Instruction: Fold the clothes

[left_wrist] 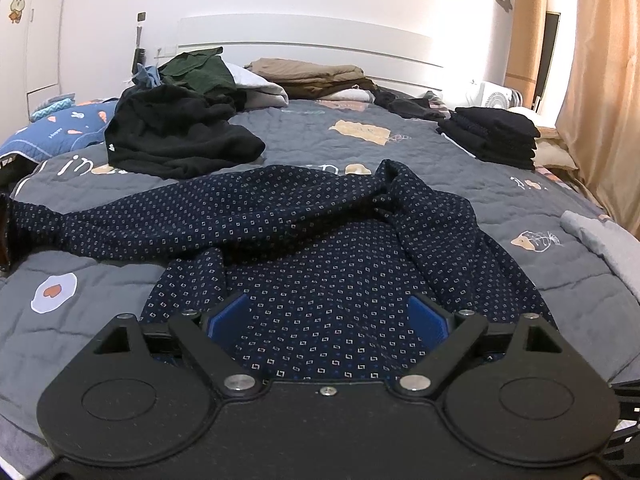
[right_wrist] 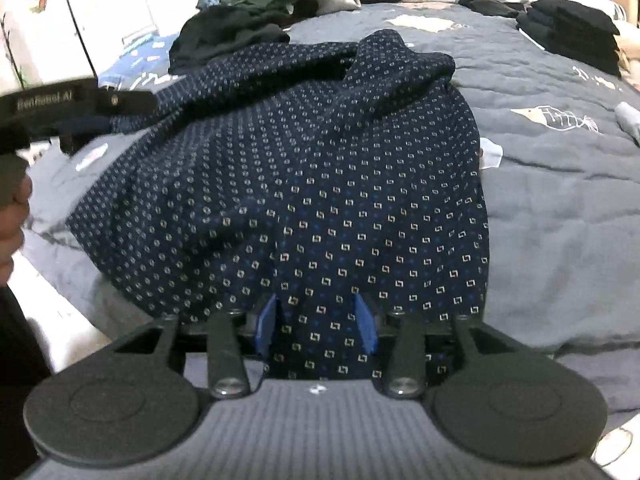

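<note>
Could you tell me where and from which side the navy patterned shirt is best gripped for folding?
Probably at the near hem of the navy patterned shirt, coming in low from the bed's near edge. There the cloth lies flat and single on the quilt, while the far end is bunched with a sleeve thrown across. The left gripper and right gripper both straddle that edge.

A bed with a grey cartoon-print quilt carries a spread navy dotted garment, a crumpled black heap, a folded black stack, tan folded clothes and a grey piece.
</note>
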A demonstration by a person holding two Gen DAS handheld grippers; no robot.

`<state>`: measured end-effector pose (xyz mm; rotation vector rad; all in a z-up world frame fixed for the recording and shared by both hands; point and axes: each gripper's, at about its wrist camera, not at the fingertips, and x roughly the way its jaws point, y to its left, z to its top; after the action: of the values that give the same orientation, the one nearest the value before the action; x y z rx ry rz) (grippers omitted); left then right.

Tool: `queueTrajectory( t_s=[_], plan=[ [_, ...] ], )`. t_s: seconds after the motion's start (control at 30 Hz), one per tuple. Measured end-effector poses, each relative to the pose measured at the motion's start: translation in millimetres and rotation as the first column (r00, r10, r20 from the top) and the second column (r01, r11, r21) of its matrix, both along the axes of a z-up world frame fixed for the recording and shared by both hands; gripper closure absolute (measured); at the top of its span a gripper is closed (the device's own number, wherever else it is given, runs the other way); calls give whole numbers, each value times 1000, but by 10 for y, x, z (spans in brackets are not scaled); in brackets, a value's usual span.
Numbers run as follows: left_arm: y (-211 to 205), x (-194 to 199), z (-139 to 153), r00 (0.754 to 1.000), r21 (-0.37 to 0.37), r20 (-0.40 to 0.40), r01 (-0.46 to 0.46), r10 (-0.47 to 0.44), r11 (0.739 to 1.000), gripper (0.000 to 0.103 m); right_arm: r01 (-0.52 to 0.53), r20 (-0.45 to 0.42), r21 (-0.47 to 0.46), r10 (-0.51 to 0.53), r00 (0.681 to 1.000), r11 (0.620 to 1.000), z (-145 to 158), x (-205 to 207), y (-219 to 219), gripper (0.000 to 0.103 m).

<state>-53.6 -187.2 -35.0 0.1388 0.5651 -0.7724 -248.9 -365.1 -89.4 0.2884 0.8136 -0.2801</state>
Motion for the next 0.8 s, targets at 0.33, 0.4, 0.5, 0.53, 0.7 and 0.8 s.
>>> queueTrajectory(
  t_s=[0.33, 0.4, 0.5, 0.53, 0.7, 0.8],
  plan=[
    [39, 16, 25, 1000, -19, -12, -9, 9, 1000, 16, 156, 104, 35, -159, 982, 987, 239, -207, -361, 97],
    [46, 17, 36, 1000, -26, -15, -9, 9, 1000, 16, 213, 150, 42, -217, 965, 976, 360, -311, -512, 97],
    [44, 12, 52, 1000, -34, -16, -3, 2, 999, 16, 317, 218, 37, -318, 923, 948, 547, -482, -782, 97],
    [42, 7, 56, 1000, -36, -15, 1, -2, 999, 16, 348, 234, 35, -346, 908, 937, 604, -519, -885, 97],
    [53, -1, 67, 1000, -43, -12, 10, -10, 999, 16, 514, 317, 51, -502, 805, 856, 855, -684, -1473, 97],
    [66, 20, 58, 1000, -45, -20, 3, -4, 999, 16, 619, 363, 58, -594, 718, 783, 924, -754, -1865, 101]
  ],
)
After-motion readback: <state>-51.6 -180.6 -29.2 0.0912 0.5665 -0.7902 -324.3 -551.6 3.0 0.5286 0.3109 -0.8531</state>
